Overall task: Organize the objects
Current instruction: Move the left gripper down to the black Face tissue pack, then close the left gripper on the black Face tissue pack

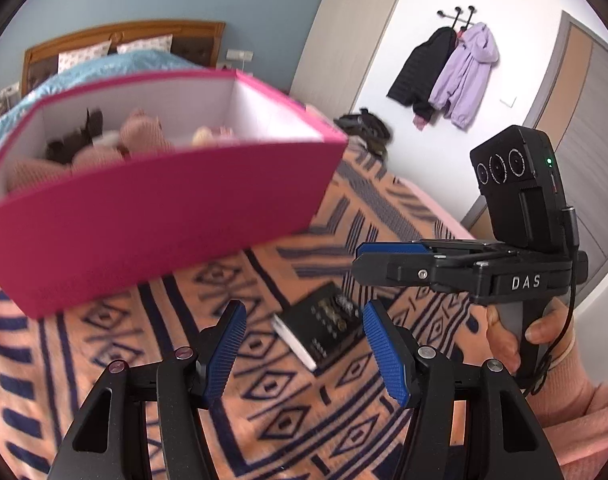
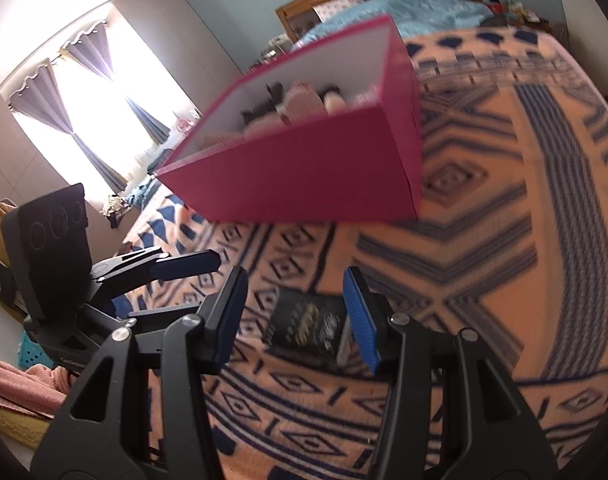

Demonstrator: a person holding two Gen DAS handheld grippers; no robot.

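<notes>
A pink open box (image 1: 144, 208) with white inner walls stands on the patterned bed blanket; plush toys (image 1: 136, 136) lie inside it. It also shows in the right wrist view (image 2: 304, 176). A black book (image 1: 324, 328) lies flat on the blanket in front of the box, also seen in the right wrist view (image 2: 308, 326). My left gripper (image 1: 304, 352) is open and empty above the book. My right gripper (image 2: 296, 312) is open and empty, with the book showing between its fingers. The right gripper (image 1: 360, 256) also shows at the right of the left wrist view.
The orange and navy patterned blanket (image 2: 504, 240) covers the bed. A blue quilt and pillows (image 1: 104, 60) lie by the wooden headboard. Jackets (image 1: 452, 72) hang on the wall by a door. Curtained windows (image 2: 84, 100) are at the left.
</notes>
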